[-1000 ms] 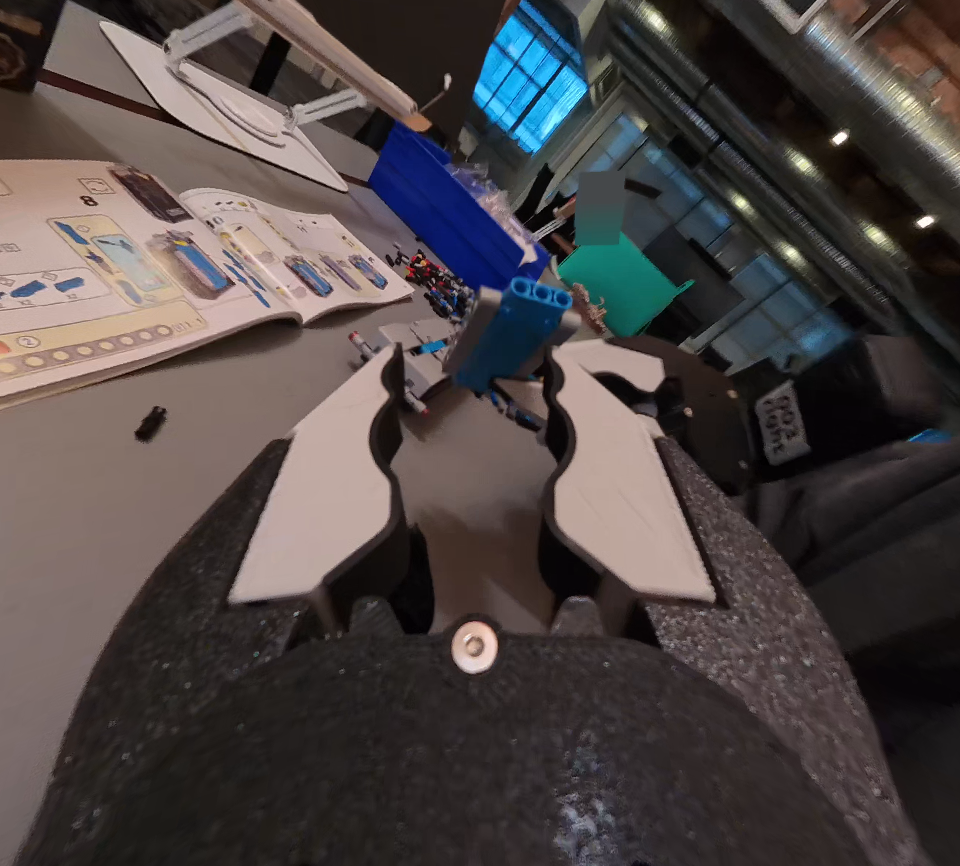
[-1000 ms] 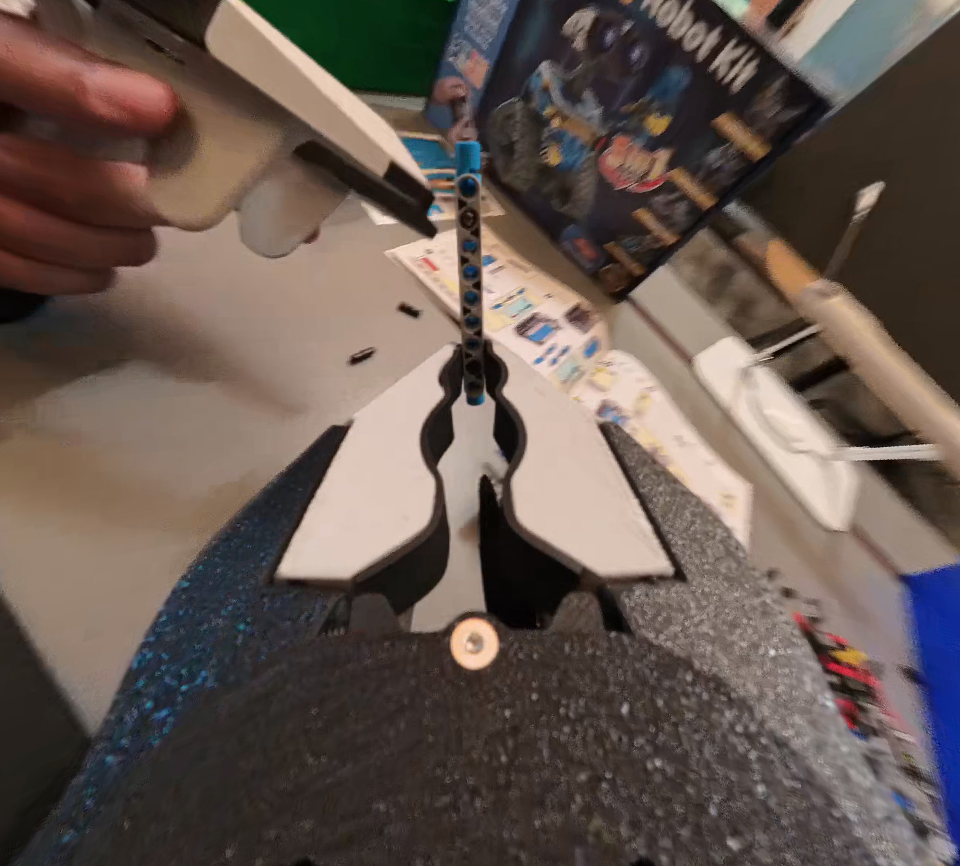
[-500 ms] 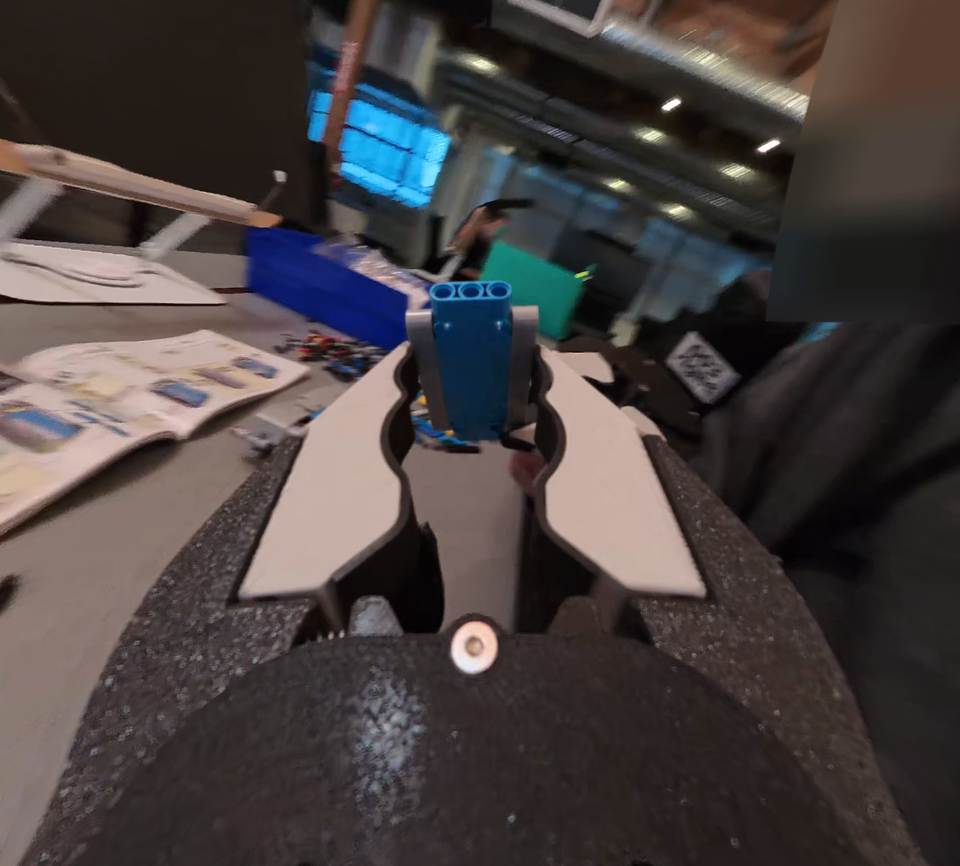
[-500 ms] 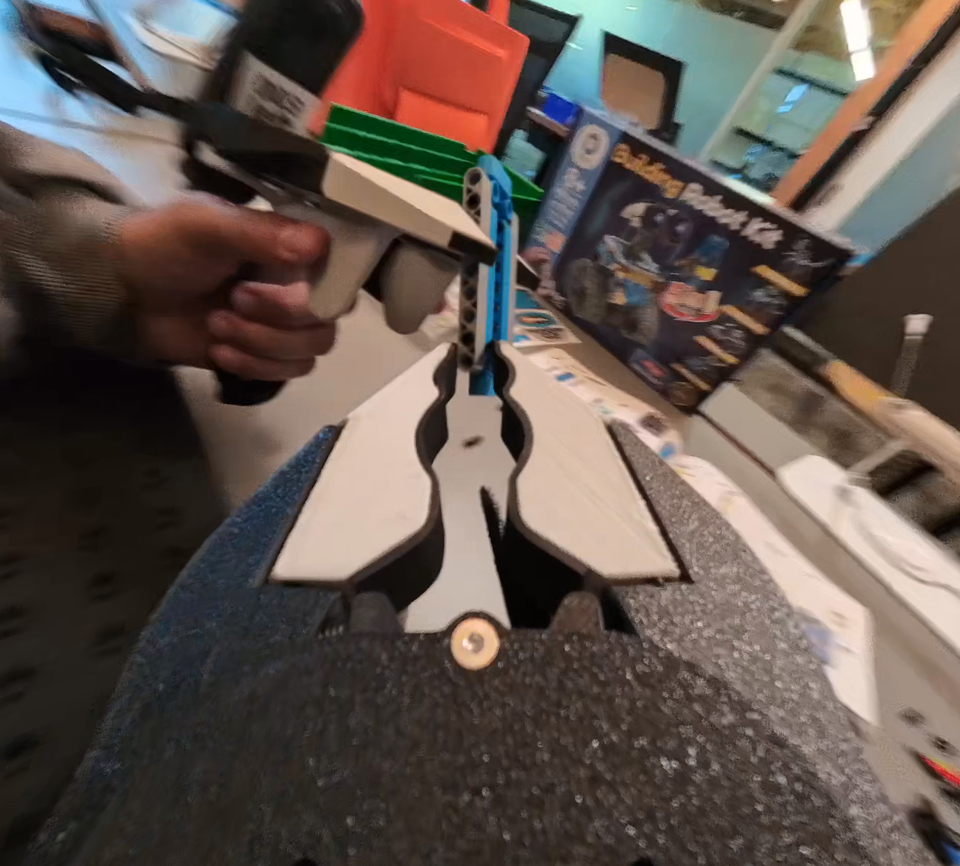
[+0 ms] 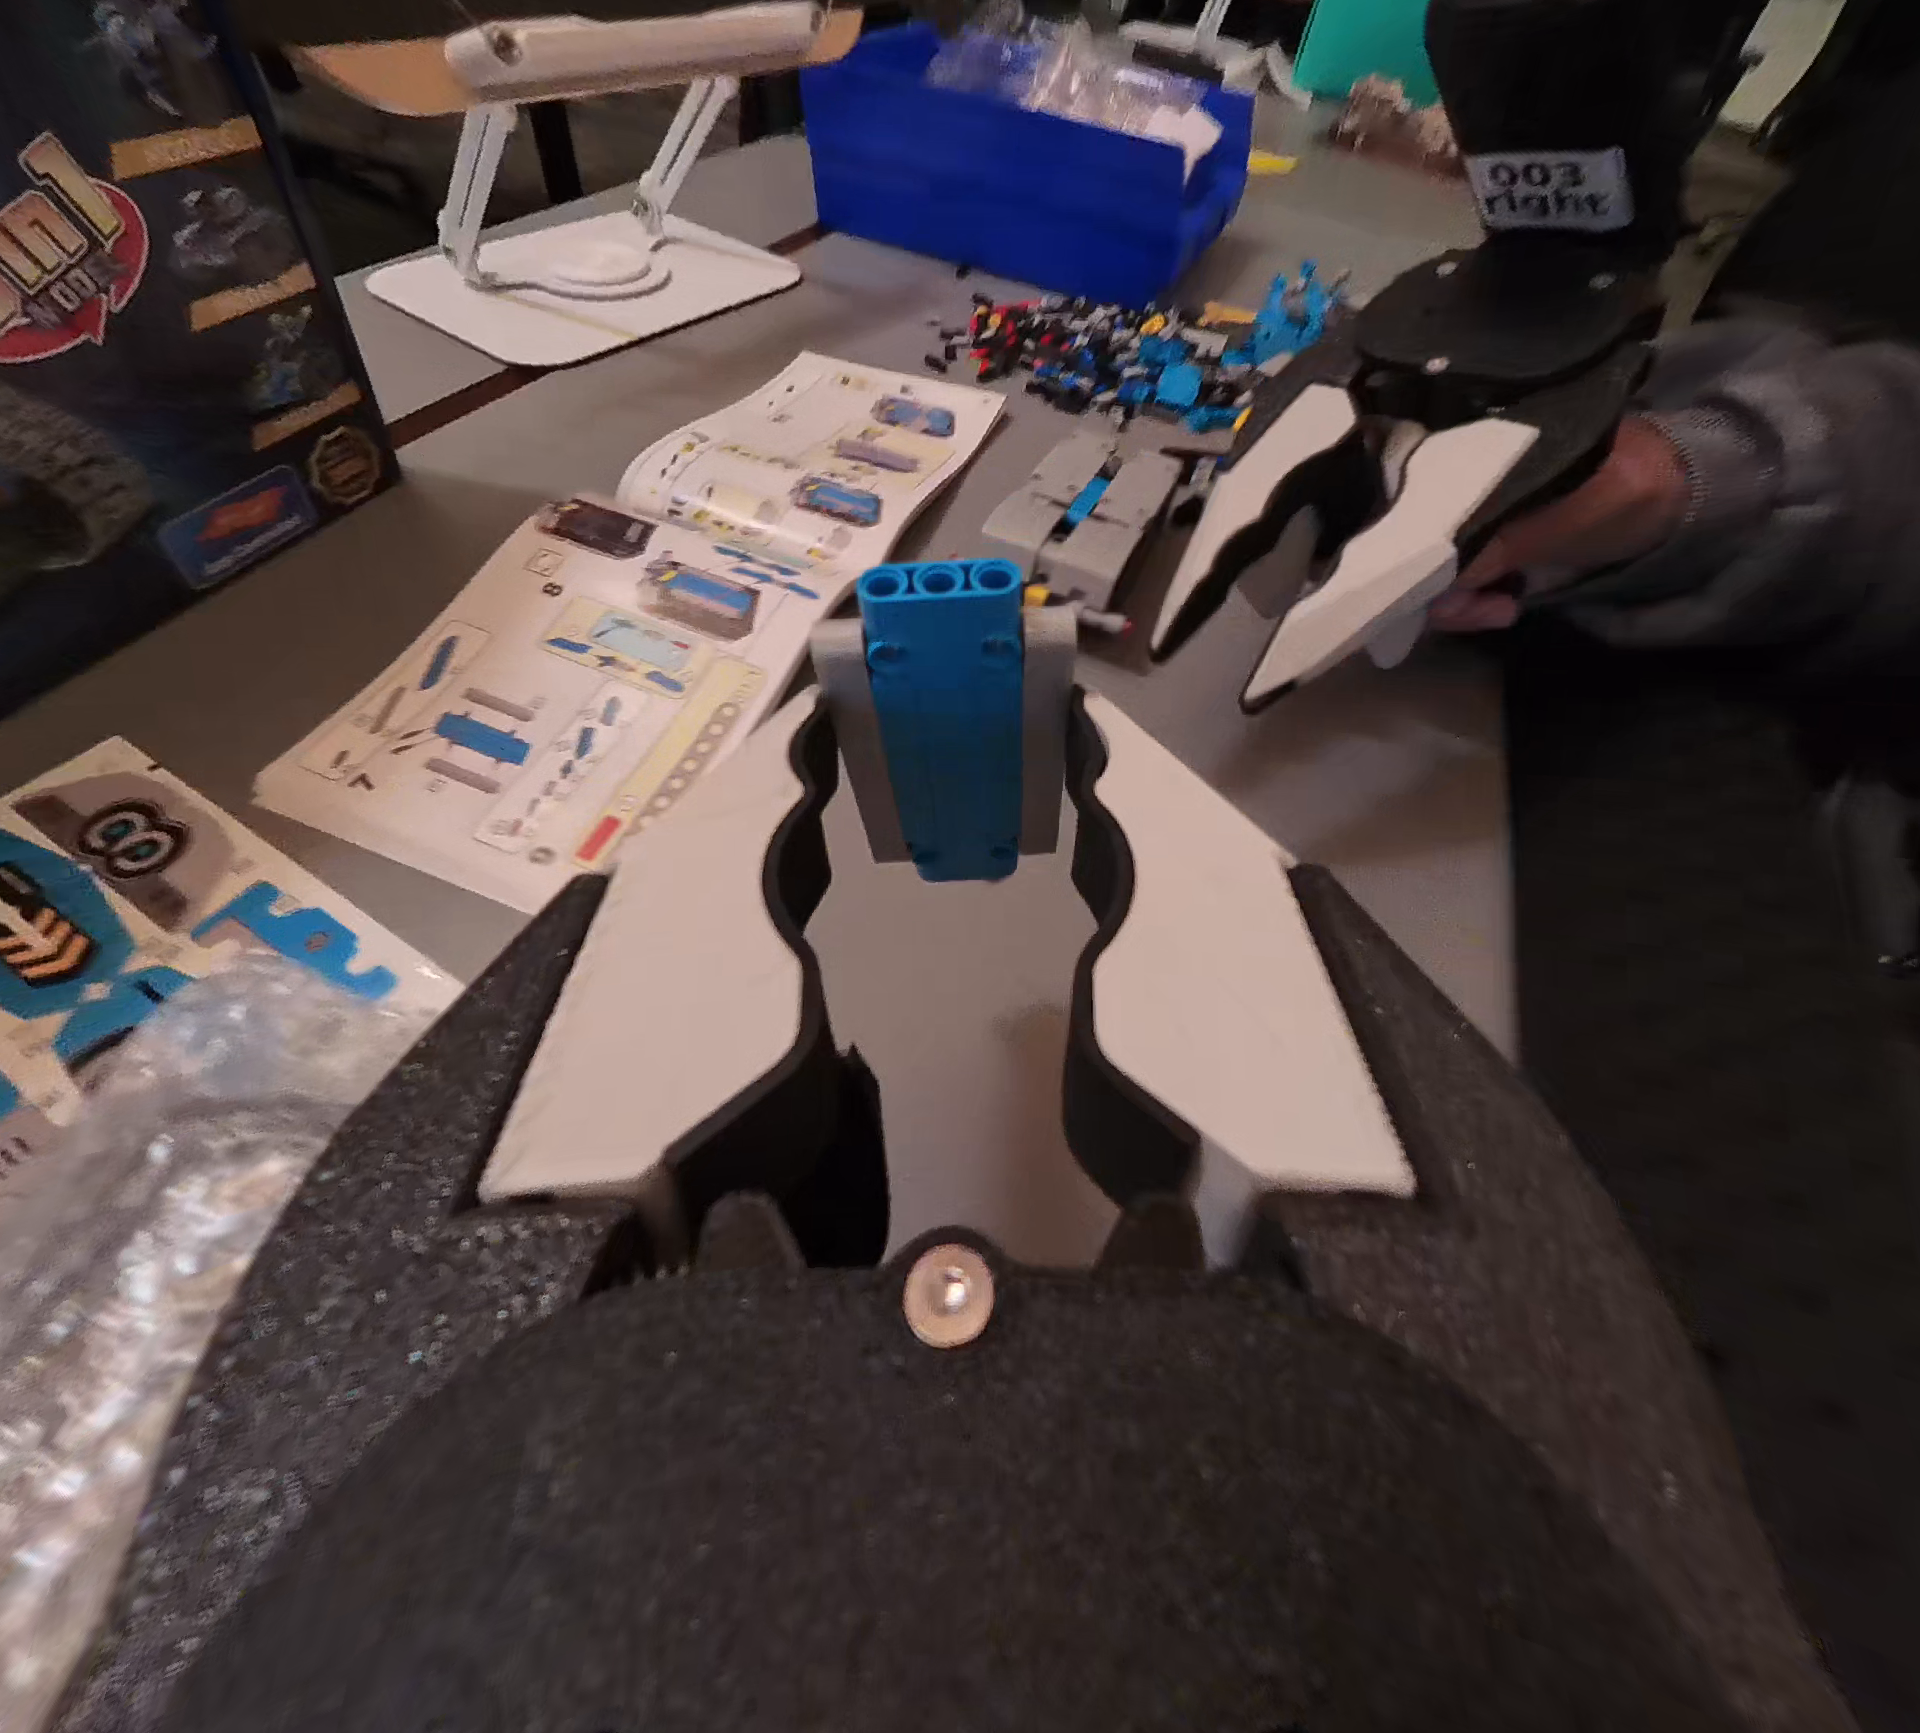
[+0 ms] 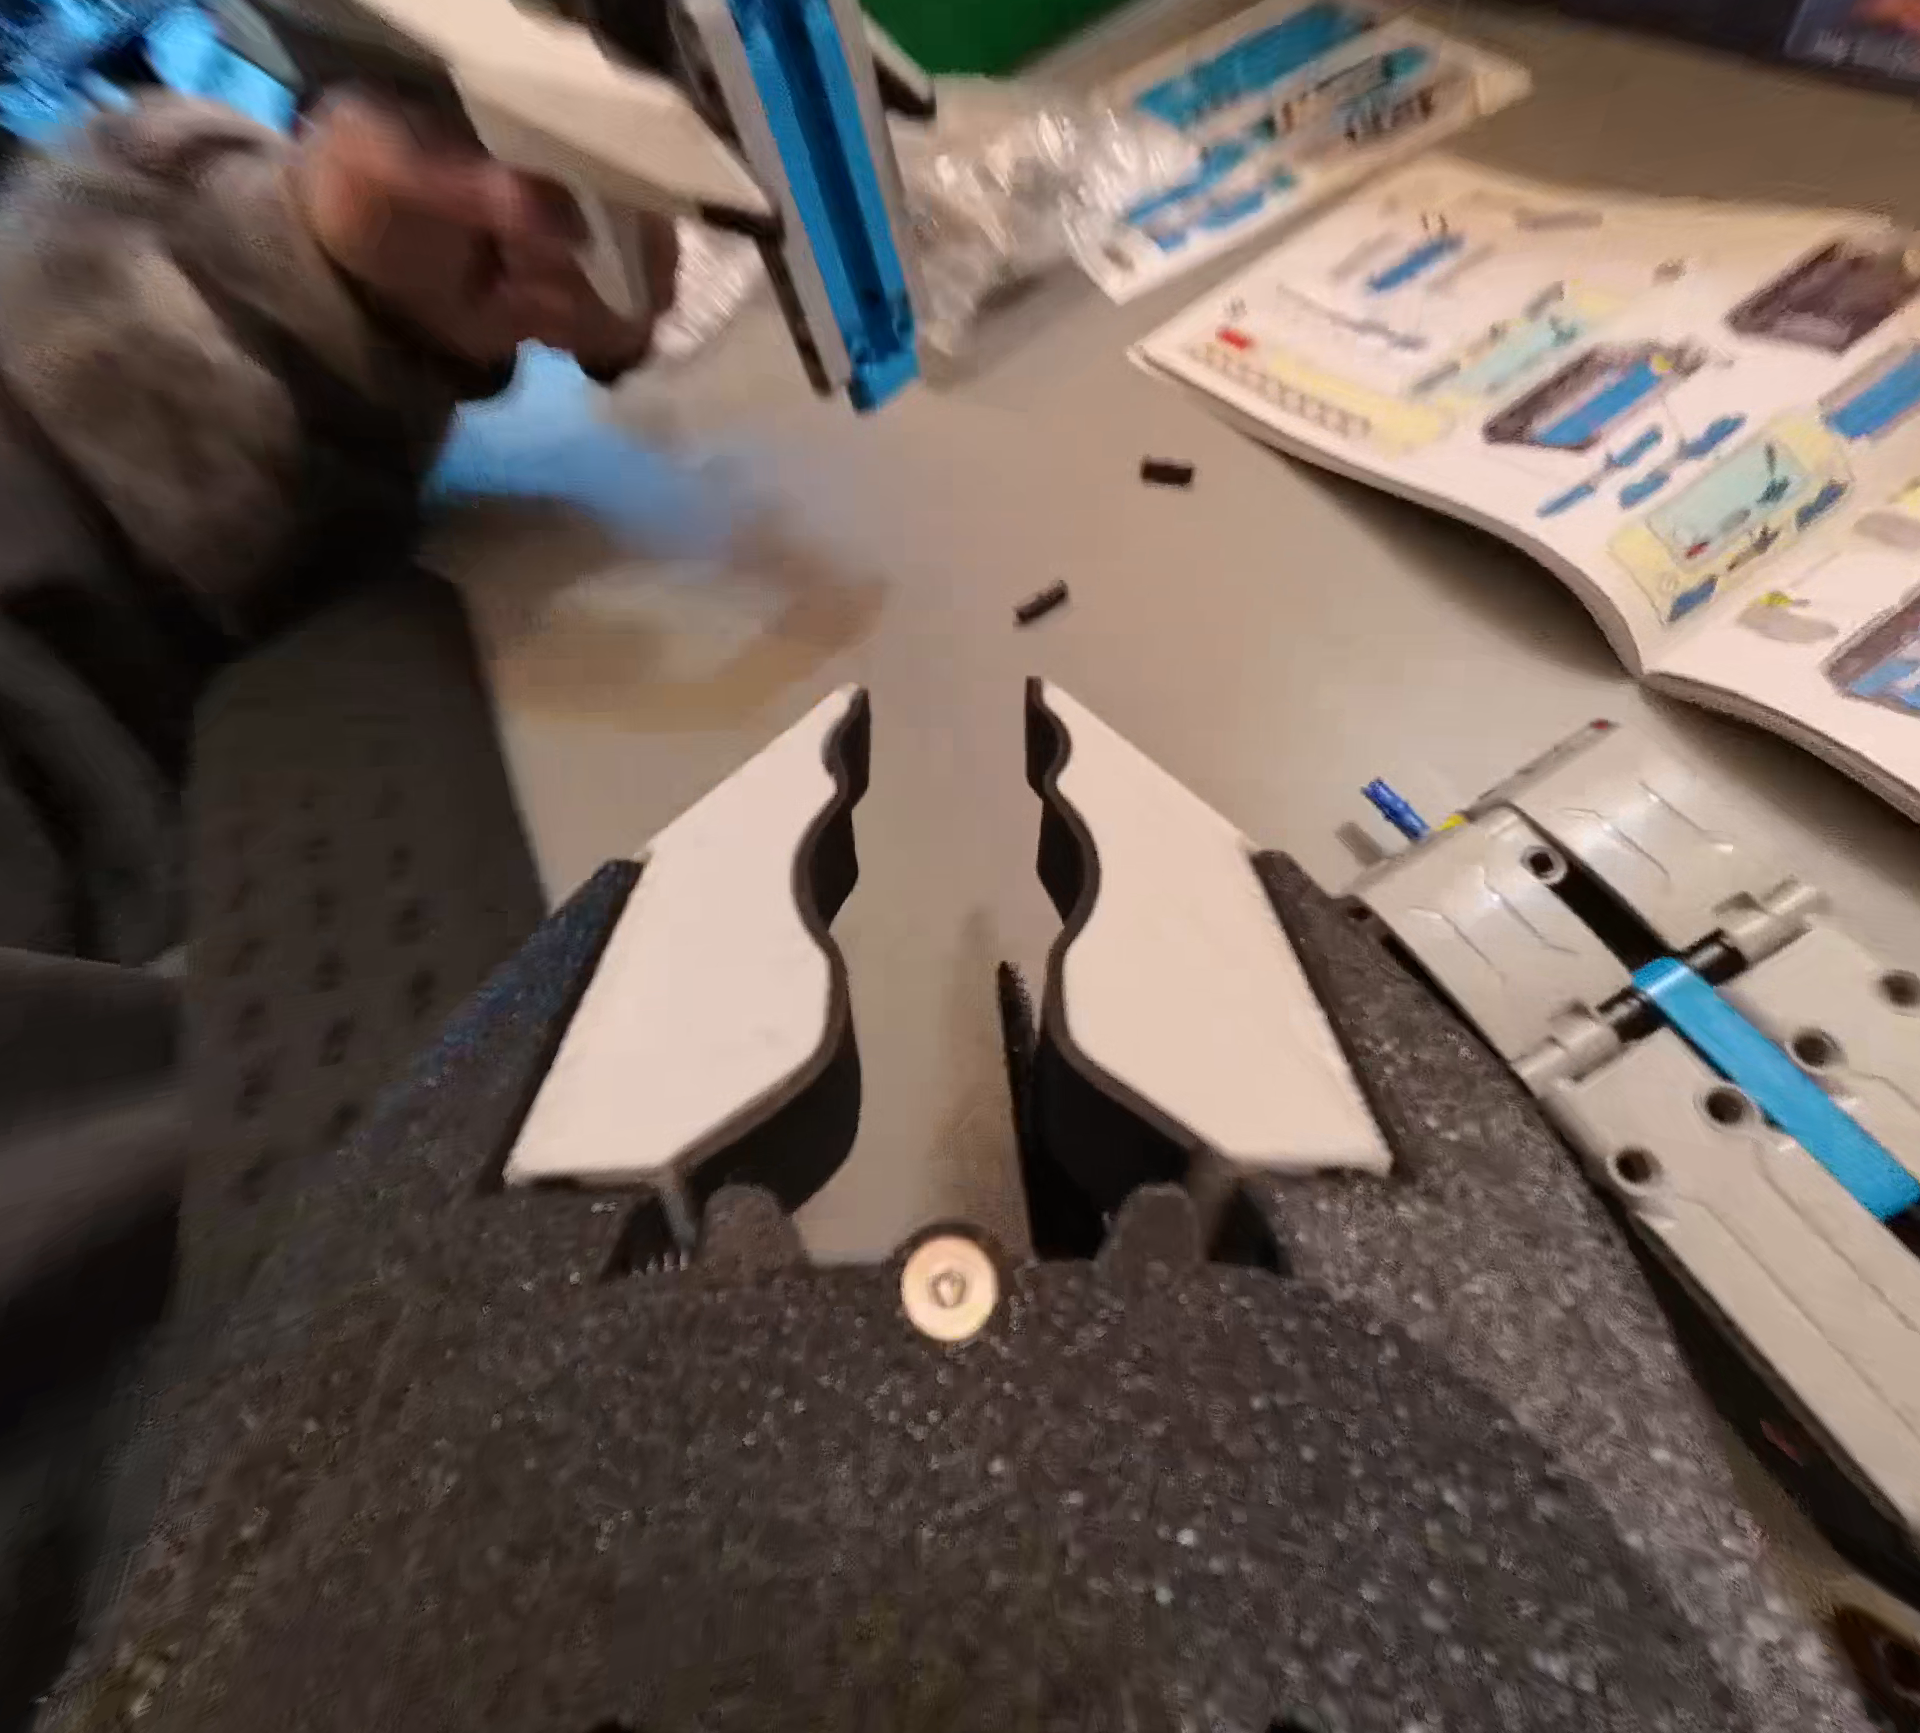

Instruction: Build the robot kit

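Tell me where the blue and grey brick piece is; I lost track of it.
The blue and grey brick piece sits clamped in the left tool, raised over the grey table, just right of the open instruction booklet.

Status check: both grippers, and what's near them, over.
Left gripper shut on blue-and-grey beam stack. Right gripper open, empty, over table. Grey assembly beside it.

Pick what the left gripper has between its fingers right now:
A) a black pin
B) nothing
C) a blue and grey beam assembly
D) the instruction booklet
C: the left gripper is shut on the blue and grey beam assembly, which sticks up from between its fingertips above the grey table.
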Tool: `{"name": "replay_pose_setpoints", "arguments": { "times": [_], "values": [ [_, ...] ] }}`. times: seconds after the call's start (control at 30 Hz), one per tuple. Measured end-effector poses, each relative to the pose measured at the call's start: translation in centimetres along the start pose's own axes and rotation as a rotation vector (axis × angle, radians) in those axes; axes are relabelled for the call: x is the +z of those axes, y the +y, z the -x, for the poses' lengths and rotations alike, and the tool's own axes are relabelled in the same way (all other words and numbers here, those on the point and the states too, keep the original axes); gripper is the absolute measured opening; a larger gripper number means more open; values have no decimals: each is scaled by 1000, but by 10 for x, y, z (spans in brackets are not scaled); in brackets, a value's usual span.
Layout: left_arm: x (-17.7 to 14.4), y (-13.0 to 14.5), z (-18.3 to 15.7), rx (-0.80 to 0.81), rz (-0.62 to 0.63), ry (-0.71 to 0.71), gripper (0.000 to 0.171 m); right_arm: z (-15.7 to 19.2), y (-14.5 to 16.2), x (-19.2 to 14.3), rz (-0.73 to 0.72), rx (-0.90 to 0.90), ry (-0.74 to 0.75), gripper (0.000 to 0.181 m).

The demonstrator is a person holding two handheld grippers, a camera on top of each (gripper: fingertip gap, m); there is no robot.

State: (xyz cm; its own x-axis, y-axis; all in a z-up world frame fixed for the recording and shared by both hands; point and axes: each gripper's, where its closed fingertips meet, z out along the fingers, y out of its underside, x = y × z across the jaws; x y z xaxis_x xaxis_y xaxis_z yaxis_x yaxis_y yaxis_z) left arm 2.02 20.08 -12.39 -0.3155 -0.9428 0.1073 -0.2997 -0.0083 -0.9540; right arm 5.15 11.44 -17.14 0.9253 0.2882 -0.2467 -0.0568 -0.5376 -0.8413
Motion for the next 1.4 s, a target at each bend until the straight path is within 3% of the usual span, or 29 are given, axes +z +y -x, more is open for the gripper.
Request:
{"name": "replay_pose_setpoints", "arguments": {
  "times": [0.07,0.23,0.4,0.53,0.8,0.9,1.1,1.13,1.4],
  "values": [
    [8,1,10,34,13,27,43,-2,9,24,106,44,24,19],
    [8,-2,20,66,-123,45,43,-22,7,66,167,-83,299,28],
    [-13,-16,2,40,-218,83,43,-20,6,78,142,-32,311,27],
    [-10,-12,-3,108,-183,67,43,-25,16,85,207,-47,337,19],
    [-1,5,10,9,-101,70,43,-21,17,87,203,-42,250,3],
    [6,20,15,-12,-14,63,43,-19,15,82,190,-43,210,3],
    [12,28,0,3,30,108,43,22,-51,49,-198,-28,-51,3],
    [11,26,-1,4,21,107,43,23,-57,45,-230,-53,-37,3],
    [15,32,-3,31,50,90,43,27,-47,57,-156,-159,15,3]
  ]
}}
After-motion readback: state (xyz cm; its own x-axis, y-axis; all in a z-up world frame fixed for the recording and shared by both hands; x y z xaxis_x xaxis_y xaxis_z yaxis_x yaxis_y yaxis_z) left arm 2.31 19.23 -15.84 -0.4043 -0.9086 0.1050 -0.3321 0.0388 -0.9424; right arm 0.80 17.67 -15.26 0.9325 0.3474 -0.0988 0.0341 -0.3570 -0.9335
